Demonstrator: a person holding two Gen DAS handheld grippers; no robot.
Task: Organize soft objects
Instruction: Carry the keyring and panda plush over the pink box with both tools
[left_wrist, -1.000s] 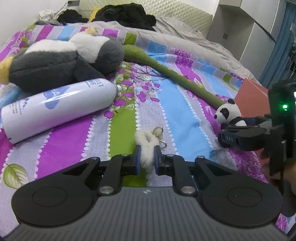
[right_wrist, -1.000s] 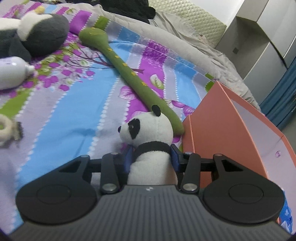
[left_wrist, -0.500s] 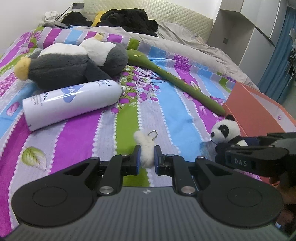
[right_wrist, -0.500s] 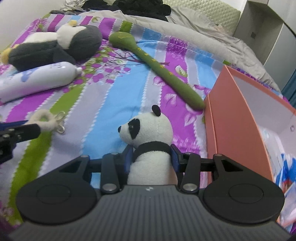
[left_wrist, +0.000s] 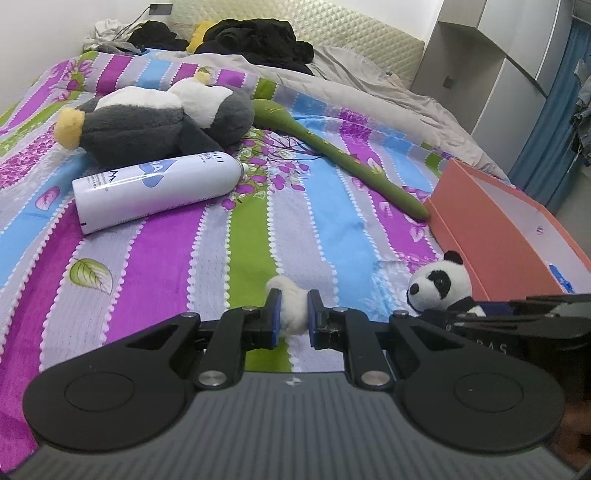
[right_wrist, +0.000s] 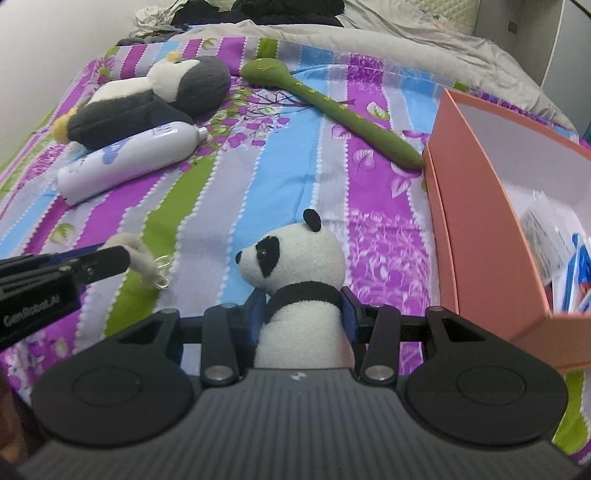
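Plush in both tongs. Left tongs (left_wrist: 293, 314) clenched on a small white fluffy keychain (left_wrist: 290, 304), ring dangling free, clear of the striped bedspread (left_wrist: 166, 258). Right tongs (right_wrist: 303, 314) clamped across the toy panda (right_wrist: 295, 266) at its body, head upright and free, likely so it drops cleanly. Orange box (right_wrist: 476, 221) sits just right of the panda, top open, near wall tall: panda must clear that rim. Penguin plush (left_wrist: 155, 125), spray can (left_wrist: 155, 192) and long green plush (left_wrist: 343, 158) lie well apart upbed; path boxward looks unobstructed.

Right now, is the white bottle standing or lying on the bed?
Lying. The bottle rests on its side on the bed, its nozzle pointing sideways.
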